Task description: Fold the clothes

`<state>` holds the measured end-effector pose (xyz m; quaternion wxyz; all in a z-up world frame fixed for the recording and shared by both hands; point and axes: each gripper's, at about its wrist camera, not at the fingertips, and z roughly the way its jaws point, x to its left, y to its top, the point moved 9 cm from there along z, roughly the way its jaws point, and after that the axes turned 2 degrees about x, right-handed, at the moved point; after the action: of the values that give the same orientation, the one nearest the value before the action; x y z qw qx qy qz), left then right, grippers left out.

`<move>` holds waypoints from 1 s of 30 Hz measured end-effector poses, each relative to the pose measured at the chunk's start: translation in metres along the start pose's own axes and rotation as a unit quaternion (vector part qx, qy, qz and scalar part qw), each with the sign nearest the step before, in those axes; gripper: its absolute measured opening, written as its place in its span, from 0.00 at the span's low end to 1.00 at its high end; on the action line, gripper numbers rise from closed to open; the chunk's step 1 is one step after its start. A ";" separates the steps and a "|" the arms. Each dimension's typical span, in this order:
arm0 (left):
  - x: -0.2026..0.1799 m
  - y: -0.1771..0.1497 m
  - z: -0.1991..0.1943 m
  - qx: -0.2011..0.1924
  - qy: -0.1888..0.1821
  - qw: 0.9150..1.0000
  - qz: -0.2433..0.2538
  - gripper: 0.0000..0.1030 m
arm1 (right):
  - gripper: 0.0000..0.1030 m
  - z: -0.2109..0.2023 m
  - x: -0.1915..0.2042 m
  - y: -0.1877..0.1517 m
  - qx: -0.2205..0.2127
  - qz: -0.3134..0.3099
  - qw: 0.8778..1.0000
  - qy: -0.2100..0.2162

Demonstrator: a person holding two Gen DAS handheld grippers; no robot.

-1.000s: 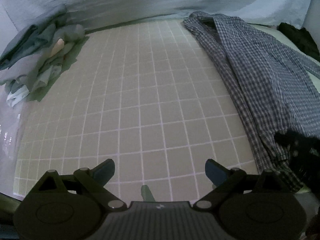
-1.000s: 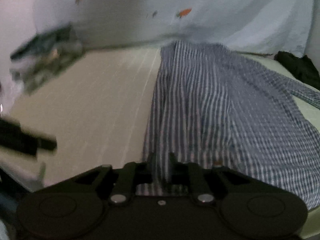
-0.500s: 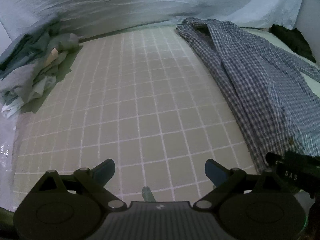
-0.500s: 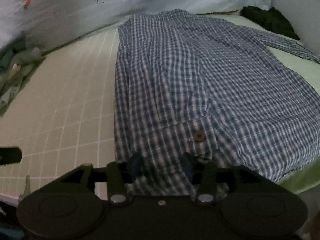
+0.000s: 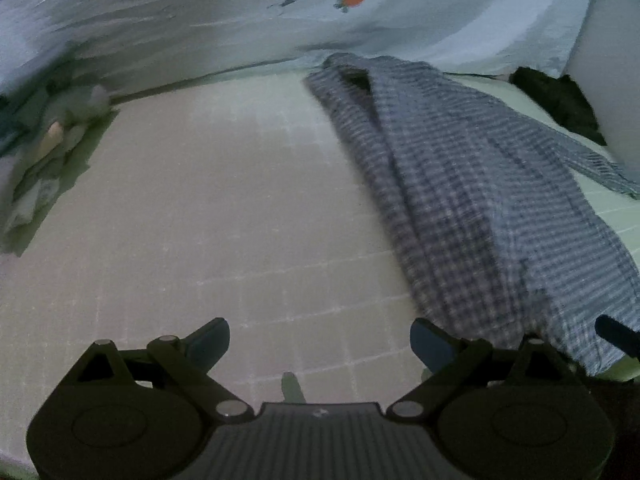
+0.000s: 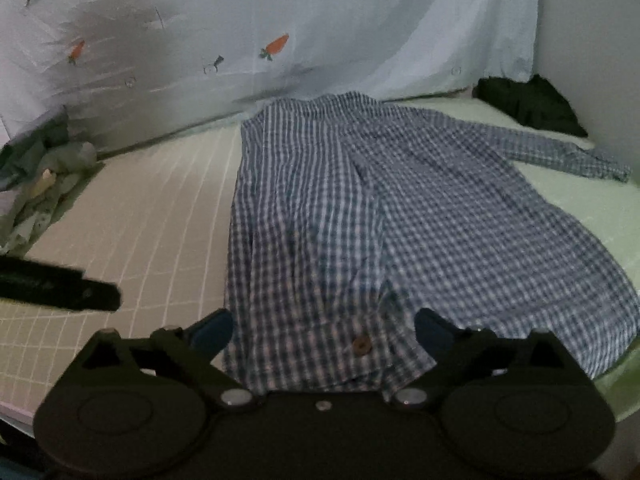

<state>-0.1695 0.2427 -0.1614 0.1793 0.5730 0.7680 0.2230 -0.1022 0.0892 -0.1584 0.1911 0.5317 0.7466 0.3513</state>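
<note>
Two clothes heaps [image 6: 40, 184] [image 6: 528, 104] flank the checked shirt [image 6: 360, 220].

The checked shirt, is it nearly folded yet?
Not nearly. One side of the checked shirt is laid over its middle. The right gripper is opening, fingers clear of the cuff. The other sleeve still lies spread, and the crumpled pile waits.

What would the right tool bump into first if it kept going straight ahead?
Most likely the checked shirt: its hem with a brown button lies between the opening jaws of the right tool, untouched.
</note>
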 end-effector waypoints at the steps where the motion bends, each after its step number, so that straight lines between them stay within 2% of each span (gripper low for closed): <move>1: -0.006 0.004 0.001 -0.003 -0.002 1.000 0.003 0.94 | 0.99 -0.001 -0.004 0.001 -0.003 -0.001 1.000 0.001; 8: -0.061 0.027 0.016 -0.006 -0.007 1.000 0.019 0.94 | 1.00 0.006 -0.049 0.015 -0.013 0.016 1.000 -0.011; 12: -0.097 0.046 0.034 -0.002 0.004 1.000 -0.004 0.94 | 1.00 0.025 -0.093 0.027 -0.001 0.027 1.000 -0.006; 16: -0.136 0.067 0.049 -0.005 0.019 0.999 -0.034 0.94 | 1.00 0.050 -0.148 0.045 0.022 0.021 1.000 -0.003; 22: -0.184 0.088 0.065 -0.002 0.048 0.996 -0.079 0.94 | 1.00 0.086 -0.251 0.068 0.047 0.022 0.998 -0.030; 27: -0.214 0.093 0.069 0.005 0.071 0.991 -0.115 0.94 | 1.00 0.108 -0.346 0.078 0.071 0.079 0.993 -0.050; 30: -0.224 0.089 0.067 0.011 0.089 0.987 -0.132 0.94 | 1.00 0.119 -0.402 0.086 0.070 0.119 0.988 -0.067</move>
<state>0.0004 0.0582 -0.1643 0.1317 0.4465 0.8522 0.2389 0.1785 -0.2295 -0.2120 0.1597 0.6516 0.6861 0.2815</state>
